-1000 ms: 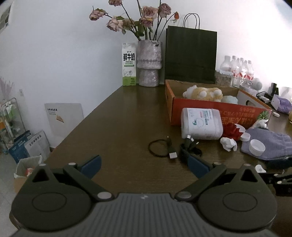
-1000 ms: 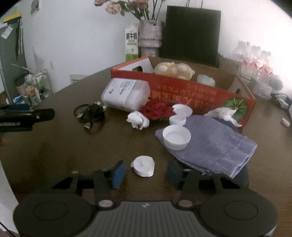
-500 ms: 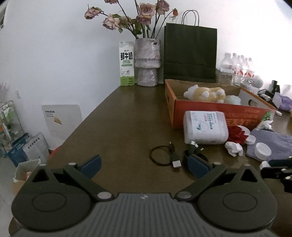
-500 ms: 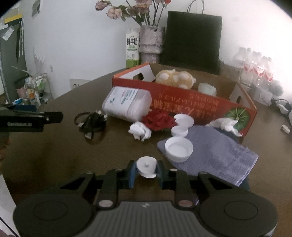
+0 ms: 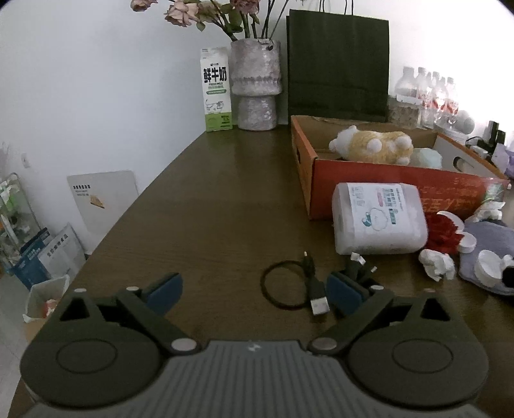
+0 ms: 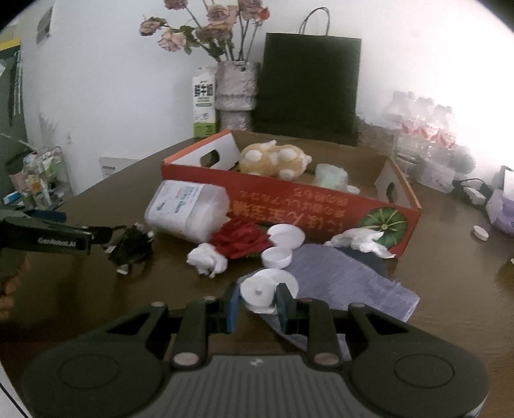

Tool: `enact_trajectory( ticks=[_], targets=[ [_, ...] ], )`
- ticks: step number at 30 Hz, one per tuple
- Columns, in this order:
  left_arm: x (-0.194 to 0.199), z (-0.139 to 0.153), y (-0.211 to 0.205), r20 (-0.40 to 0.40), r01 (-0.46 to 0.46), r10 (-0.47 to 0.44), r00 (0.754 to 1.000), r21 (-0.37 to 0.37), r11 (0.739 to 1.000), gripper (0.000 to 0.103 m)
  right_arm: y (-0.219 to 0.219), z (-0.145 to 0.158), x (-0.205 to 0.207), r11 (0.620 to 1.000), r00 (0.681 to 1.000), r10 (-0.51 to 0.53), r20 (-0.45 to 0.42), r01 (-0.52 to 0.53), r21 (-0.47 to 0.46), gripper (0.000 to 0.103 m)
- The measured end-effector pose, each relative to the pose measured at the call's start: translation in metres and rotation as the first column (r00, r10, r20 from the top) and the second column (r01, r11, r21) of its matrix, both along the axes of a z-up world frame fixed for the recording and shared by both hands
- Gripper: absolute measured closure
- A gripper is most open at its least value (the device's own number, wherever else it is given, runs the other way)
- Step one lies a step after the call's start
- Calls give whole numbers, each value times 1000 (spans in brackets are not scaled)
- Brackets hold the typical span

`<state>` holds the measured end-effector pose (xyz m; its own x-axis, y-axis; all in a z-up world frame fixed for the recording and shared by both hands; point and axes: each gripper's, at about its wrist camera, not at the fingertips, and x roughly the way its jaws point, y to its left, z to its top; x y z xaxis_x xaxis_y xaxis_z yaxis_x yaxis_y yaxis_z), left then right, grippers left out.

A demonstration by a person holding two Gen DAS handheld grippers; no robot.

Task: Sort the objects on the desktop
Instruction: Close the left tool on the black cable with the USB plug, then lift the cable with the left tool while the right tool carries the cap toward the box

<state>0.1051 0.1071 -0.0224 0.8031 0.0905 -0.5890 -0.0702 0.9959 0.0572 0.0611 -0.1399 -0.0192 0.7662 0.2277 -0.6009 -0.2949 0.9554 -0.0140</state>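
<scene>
White plastic cap [image 6: 258, 293]: my right claw [image 6: 257, 304] is clamping it, near the orange box [image 6: 321, 205]. Box is already holding plush toy [image 6: 273, 159]; cable [image 5: 308, 283], tissues still waiting. Left claw [image 5: 253, 292], wide, is closing slightly, empty.

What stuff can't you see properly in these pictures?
- Plush toy, left wrist view: its lower part sits behind the orange box wall.
- Water bottles, right wrist view: washed out by glare.
- Black cable bundle, right wrist view: partly covered by the left hand-held gripper.
- Flowers, left wrist view: cut off by the top edge.
</scene>
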Motion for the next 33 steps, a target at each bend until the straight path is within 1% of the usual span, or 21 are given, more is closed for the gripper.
enact_trajectory(
  ticks=[2, 10, 13, 14, 16, 19, 20, 21, 22, 23, 24, 33],
  targets=[
    [5, -2, 0, -10, 3, -4, 1000, -5, 1000, 8, -2, 0, 3, 1000, 1000, -8, 0, 8, 2, 80],
    [17, -11, -3, -49, 16, -17, 999, -5, 1000, 10, -5, -1, 10, 1000, 1000, -9, -1, 9, 7, 80],
    [19, -13, -5, -59, 18, -18, 998, -6, 1000, 15, -6, -1, 12, 1000, 1000, -8, 0, 8, 10, 80],
    [20, -14, -5, -64, 17, -17, 998, -4, 1000, 18, -7, -1, 13, 1000, 1000, -9, 0, 9, 11, 80],
    [20, -14, -5, -61, 21, -21, 998, -13, 1000, 20, -7, -1, 15, 1000, 1000, -10, -1, 10, 14, 80],
    [20, -14, -7, -54, 33, -34, 998, -18, 999, 30, -8, -2, 17, 1000, 1000, -11, -5, 11, 18, 80],
    [19, -14, -8, -51, 40, -41, 998, -20, 999, 37, -8, -3, 17, 1000, 1000, -9, -7, 10, 18, 80],
    [19, -13, -9, -49, 49, -50, 998, -24, 999, 46, -8, -3, 17, 1000, 1000, -8, -8, 8, 19, 80],
    [19, -13, -10, -46, 58, -59, 997, -31, 998, 51, -8, -4, 17, 1000, 1000, -7, -9, 8, 20, 80],
    [18, -13, -11, -45, 63, -65, 997, -34, 997, 58, -9, -4, 17, 1000, 1000, -7, -9, 7, 22, 80],
    [18, -12, -13, -44, 68, -69, 997, -33, 997, 63, -9, -4, 17, 1000, 1000, -7, -9, 7, 23, 80],
    [17, -10, -16, -43, 73, -75, 996, -41, 997, 67, -11, -3, 15, 1000, 1000, -9, -1, 9, 30, 80]
  ],
)
